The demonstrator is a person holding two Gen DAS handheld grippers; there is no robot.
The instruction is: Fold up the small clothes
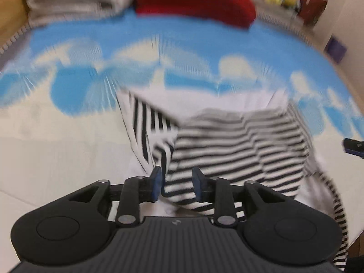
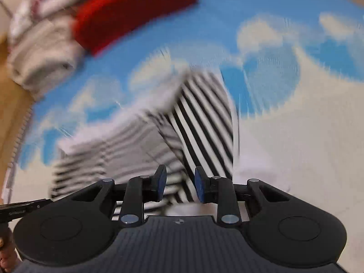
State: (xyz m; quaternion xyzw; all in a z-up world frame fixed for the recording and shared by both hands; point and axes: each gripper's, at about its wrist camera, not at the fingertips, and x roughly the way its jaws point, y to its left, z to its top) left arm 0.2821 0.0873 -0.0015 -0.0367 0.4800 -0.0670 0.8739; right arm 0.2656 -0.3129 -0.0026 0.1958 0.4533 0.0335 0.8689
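— Striped cloth, black and white, is what both hands are busy with. From the left wrist view, the striped garment (image 1: pixel 227 141) lies bunched on a cloud-print sheet (image 1: pixel 141 34), blue and cream. The left gripper (image 1: pixel 177 185) has a fold of it between its fingers (image 1: pixel 156 182), which stand narrow; whether they truly pinch it, I cannot tell through the blur.

— So which step is this?

— Mid-fold, I'd judge: an edge being lifted or carried over. The other tool's tip (image 1: pixel 353 147) shows at the right edge, just beside the cloth.

— And from the right wrist view?

— The right gripper (image 2: pixel 180 183) hangs over the near hem of the same garment (image 2: pixel 204 122), fingers (image 2: pixel 200 182) narrow with striped cloth showing in the gap. Gripped or merely above it, I cannot say. The left tool (image 2: pixel 22 207) pokes in at the lower left.

— What does the next move want?

— Both corners taken across together and laid flat, I'd think, so the stripes line up.

— Anything in the way?

— A red cushion (image 2: pixel 134 11) and a pile of pale folded laundry (image 2: pixel 41 54) sit at the far end, well apart. The room looks ample.
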